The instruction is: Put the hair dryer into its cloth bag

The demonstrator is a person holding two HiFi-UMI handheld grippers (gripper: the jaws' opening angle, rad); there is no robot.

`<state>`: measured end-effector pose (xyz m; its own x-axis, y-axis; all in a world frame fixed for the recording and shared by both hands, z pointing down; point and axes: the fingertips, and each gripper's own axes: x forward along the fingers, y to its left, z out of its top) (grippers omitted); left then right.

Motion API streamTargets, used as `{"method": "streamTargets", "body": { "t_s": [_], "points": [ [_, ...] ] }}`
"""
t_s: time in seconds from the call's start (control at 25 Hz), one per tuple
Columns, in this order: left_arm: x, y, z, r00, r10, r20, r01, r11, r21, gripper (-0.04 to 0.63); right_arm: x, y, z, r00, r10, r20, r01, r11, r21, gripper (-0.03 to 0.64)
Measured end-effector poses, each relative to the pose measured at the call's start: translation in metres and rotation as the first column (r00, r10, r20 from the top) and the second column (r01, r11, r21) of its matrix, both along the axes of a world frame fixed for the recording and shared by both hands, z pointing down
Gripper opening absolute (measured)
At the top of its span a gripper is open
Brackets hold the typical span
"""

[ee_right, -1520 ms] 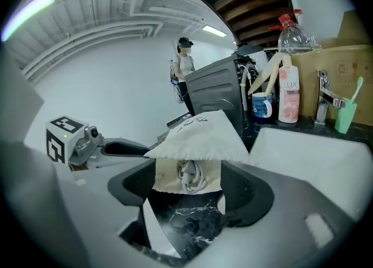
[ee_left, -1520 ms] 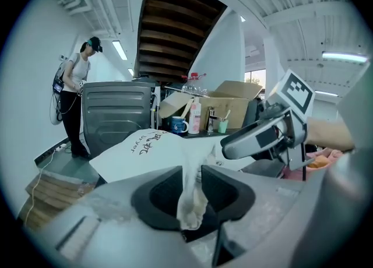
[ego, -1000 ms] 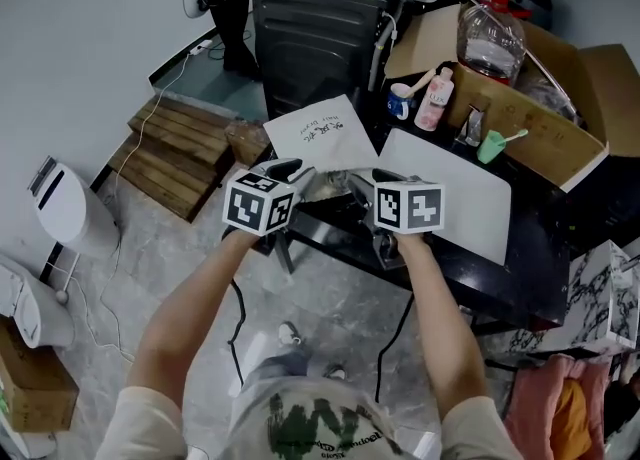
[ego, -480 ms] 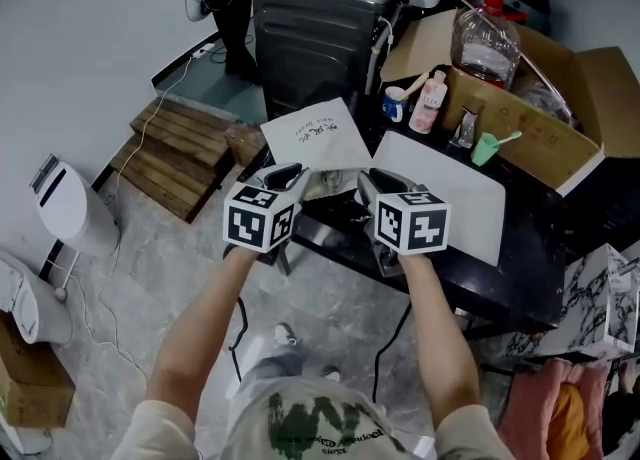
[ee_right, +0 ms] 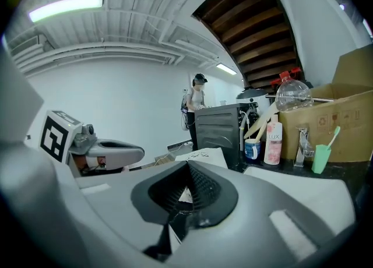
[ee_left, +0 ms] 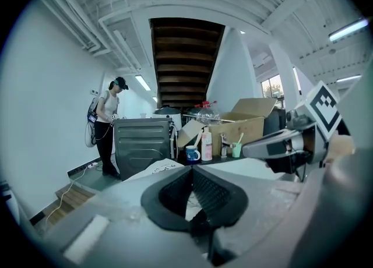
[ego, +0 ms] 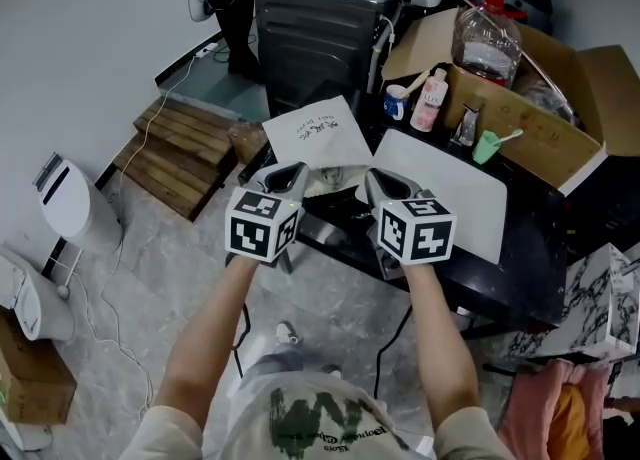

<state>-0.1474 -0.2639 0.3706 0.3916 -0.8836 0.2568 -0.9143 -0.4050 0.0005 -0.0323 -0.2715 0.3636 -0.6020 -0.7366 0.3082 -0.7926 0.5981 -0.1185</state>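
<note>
White cloth bag [ego: 318,133], dark print, lying flat.

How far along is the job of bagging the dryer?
Done: nothing yet; the bag lies flat on the table. In hand: nothing; the left gripper and right gripper have just closed their jaws on nothing. Left: everything; the dryer, which I cannot make out, must go in.
</note>
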Motion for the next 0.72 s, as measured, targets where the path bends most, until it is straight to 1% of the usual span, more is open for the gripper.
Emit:
{"method": "streamTargets", "body": {
  "t_s": [0.28,0.72],
  "points": [
    [-0.0086,0.0022,0.0018,1.0,-0.027,0.002,0.027,1.0,-0.012,0.005,0.0001,0.0004,-0.0006,1.0,-0.003,0.001,0.003,1.0,0.008,0.0],
    [-0.0095,0.0024,0.0012,0.999,-0.03,-0.015,0.029,0.999,-0.02,0.005,0.0013,0.0004,-0.0038,1.0,-0.005,0.011,0.005,1.0,0.011,0.0]
  ]
}}
